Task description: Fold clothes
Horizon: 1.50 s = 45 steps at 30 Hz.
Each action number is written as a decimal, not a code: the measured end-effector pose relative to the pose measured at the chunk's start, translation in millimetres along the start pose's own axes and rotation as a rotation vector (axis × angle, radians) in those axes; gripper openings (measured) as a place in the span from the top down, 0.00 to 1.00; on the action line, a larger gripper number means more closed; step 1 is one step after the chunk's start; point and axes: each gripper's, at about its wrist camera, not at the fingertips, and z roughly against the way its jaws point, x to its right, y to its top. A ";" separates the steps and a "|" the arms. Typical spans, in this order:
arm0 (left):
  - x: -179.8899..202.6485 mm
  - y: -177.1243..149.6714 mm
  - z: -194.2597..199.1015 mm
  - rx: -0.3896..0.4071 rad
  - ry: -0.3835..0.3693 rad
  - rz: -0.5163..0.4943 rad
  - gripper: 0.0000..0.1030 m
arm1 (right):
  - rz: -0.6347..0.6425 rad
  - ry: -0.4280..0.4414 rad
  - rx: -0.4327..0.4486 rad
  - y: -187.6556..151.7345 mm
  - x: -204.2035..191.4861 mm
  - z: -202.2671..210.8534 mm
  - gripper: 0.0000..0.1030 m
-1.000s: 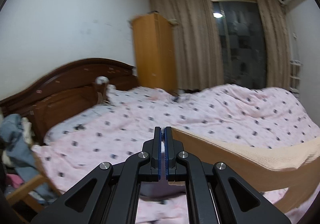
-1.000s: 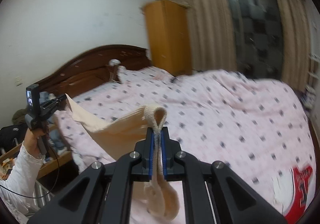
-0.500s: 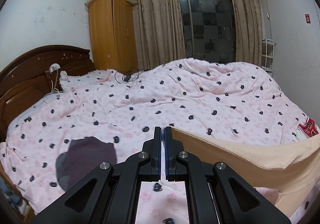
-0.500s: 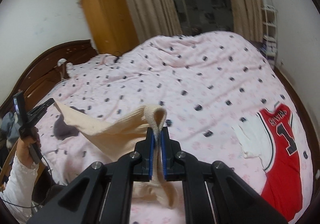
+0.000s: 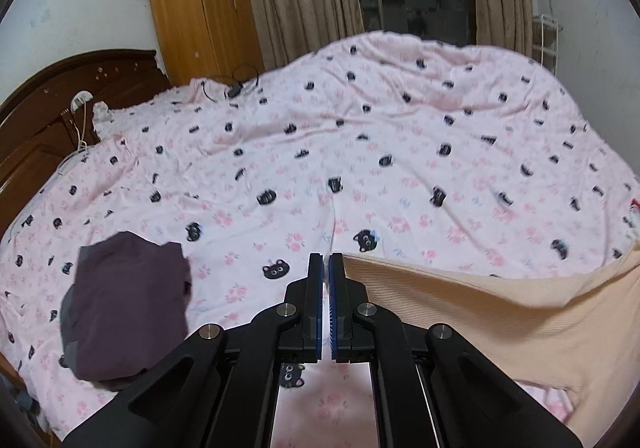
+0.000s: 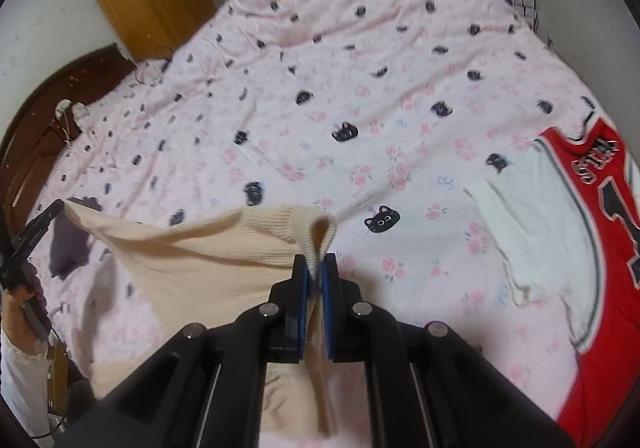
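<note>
Ribbed matt knit sweater [image 6: 208, 260], soft printed cotton bedspread [image 5: 360, 152], glossy wooden wardrobe [image 5: 200, 4], matt black plastic tool [image 5: 326, 268].

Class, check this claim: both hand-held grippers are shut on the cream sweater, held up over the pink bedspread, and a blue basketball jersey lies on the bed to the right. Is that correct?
One detail is wrong: the basketball jersey is red, not blue, as the right wrist view shows. The rest holds: the left hand-held gripper and right hand-held gripper are shut on the cream sweater over the pink bedspread.
</note>
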 end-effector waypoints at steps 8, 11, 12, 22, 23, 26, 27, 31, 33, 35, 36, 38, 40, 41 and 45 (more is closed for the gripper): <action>-0.5 -0.7 -44.7 -0.067 0.042 0.019 0.98 | -0.023 -0.034 -0.033 23.3 8.6 -41.5 0.93; -0.7 -5.9 -66.7 -0.114 0.062 0.020 0.98 | -0.030 -0.057 -0.062 28.7 12.6 -57.3 0.93; -1.0 -7.3 -70.8 -0.122 0.065 0.019 0.98 | -0.028 -0.064 -0.077 29.0 14.0 -65.4 0.93; -12.8 -15.1 -81.1 -0.132 0.114 0.024 0.98 | -0.061 -0.113 -0.106 26.7 29.5 -86.4 0.62; -15.1 -15.0 -80.2 -0.129 0.119 0.030 0.98 | -0.069 -0.120 -0.101 27.0 32.0 -85.1 0.59; -21.9 -12.6 -78.8 -0.123 0.088 0.054 0.98 | -0.084 -0.116 -0.089 26.6 38.8 -78.1 0.58; -22.7 -11.6 -78.1 -0.123 0.069 0.060 0.98 | -0.088 -0.112 -0.084 25.5 40.2 -74.0 0.57; -22.1 -11.4 -69.6 -0.120 -0.014 0.081 0.95 | -0.097 -0.072 -0.054 20.8 44.9 -56.9 0.57; -19.1 -14.6 -63.0 -0.117 -0.046 0.078 0.90 | -0.118 -0.038 -0.053 18.4 52.1 -51.1 0.51; -16.9 -19.7 -55.1 -0.111 -0.062 0.073 0.85 | -0.139 -0.003 -0.052 16.0 59.2 -45.3 0.45; -15.8 -22.4 -50.7 -0.108 -0.070 0.072 0.85 | -0.150 0.014 -0.052 14.7 62.8 -42.4 0.45; -14.9 -32.2 -37.4 -0.105 -0.087 0.065 0.85 | -0.171 0.049 -0.051 12.3 69.9 -36.6 0.43; -15.3 -46.2 -19.8 -0.106 -0.105 0.054 0.85 | -0.192 0.084 -0.050 9.9 77.0 -30.9 0.43; -15.5 -53.2 -11.0 -0.106 -0.114 0.048 0.85 | -0.202 0.101 -0.050 8.7 80.6 -28.0 0.43; -16.2 -81.2 24.2 -0.108 -0.149 0.026 0.84 | -0.202 0.188 -0.083 -11.5 83.9 -17.2 0.43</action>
